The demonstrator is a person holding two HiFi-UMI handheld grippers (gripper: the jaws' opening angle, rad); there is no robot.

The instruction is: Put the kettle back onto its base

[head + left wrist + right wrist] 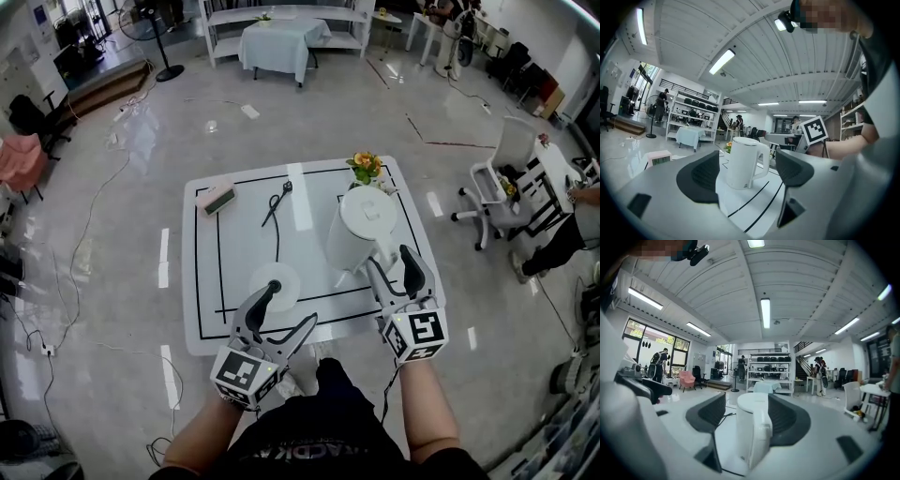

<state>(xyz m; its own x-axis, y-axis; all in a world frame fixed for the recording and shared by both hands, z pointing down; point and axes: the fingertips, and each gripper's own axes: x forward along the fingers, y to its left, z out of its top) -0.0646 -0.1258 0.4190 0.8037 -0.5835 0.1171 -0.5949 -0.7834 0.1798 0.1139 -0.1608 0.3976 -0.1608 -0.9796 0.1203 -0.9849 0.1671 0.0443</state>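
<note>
below, black-lined table [244, 246] on glossy floor [131, 178], kettle [361, 230] beside base [278, 284], left gripper [292, 305] and right gripper [389, 259] agape, empty

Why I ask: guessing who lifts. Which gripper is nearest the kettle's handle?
The right gripper: its open jaws frame the kettle handle, while the left gripper sits at the round base, apart from the kettle.

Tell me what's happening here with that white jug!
A person holds tongs in each hand over a white table. The white kettle stands on the table, off its round base, which lies to its left. The right tongs are open, with the kettle's handle between them, not squeezed yet. The left tongs are open and empty, hovering by the base.
</note>
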